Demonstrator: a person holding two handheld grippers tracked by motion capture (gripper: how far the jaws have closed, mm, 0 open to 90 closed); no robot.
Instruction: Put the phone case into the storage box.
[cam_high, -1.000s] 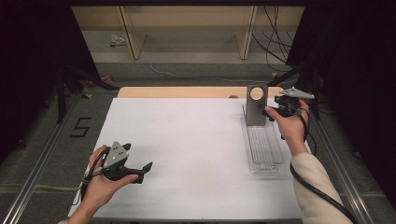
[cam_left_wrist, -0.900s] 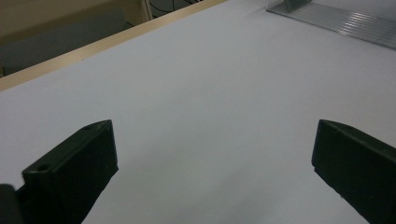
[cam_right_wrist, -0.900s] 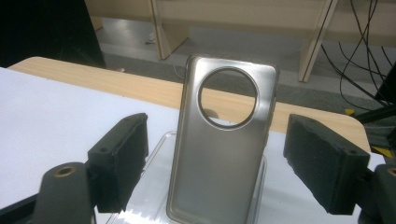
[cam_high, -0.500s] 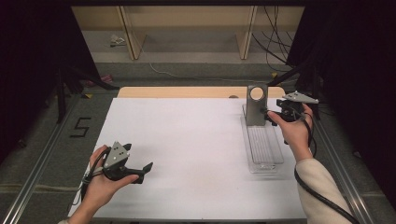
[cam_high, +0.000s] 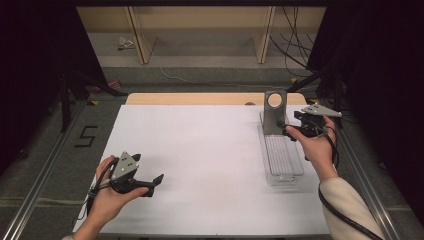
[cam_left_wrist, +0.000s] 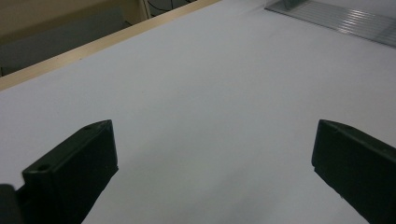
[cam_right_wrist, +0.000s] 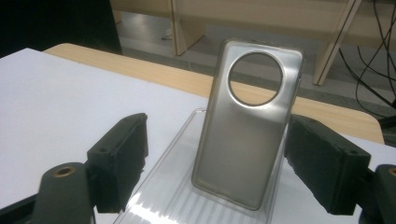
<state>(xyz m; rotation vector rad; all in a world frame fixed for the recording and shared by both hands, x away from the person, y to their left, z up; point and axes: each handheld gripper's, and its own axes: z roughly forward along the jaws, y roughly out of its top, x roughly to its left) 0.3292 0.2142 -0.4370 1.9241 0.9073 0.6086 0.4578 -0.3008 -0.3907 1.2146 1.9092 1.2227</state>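
Stillness marks the left gripper (cam_high: 150, 183), parked over the white table (cam_high: 200, 160) with jaws spread and empty. Rightward, the translucent grey phone case with a round camera hole (cam_high: 274, 113) stands upright at the far end of the clear ribbed plastic tray (cam_high: 282, 160) — nothing else lies in it. The right gripper (cam_high: 289, 131) has edged closer, so its spread jaws flank the case — a grasp looks imminent.
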